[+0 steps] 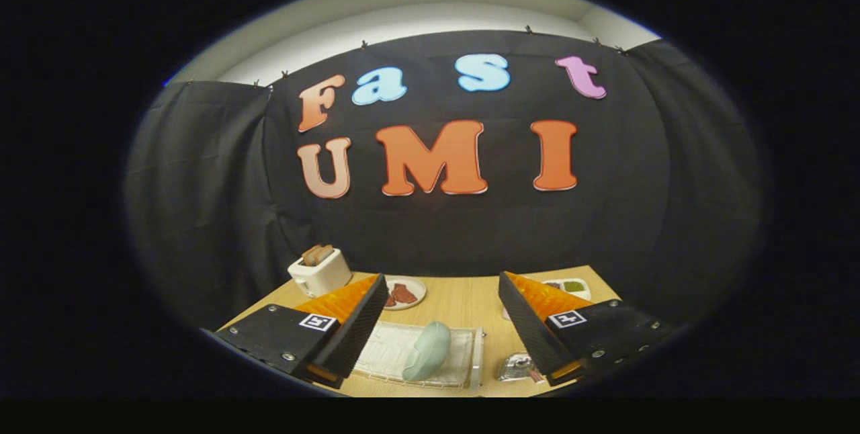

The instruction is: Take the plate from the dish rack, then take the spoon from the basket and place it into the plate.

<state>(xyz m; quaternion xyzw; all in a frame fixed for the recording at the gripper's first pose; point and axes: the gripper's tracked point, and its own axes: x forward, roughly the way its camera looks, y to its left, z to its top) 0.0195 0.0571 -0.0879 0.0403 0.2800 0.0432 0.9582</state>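
Gripper view: hand-held gripper (443, 286) high above the surface (463, 303), fingers wide apart, holding nothing. Pale green plate (425, 351) upright on edge in the white dish rack (390, 353), below and between the fingers. Probably first step, plate not yet taken. Next: lower toward the rim, close on the edge. Basket and spoon not clearly made out.

We see a white toaster (320, 271) holding toast at 10 o'clock on the wooden table (463, 299), a small dish (405, 293) of reddish food at 11 o'clock.
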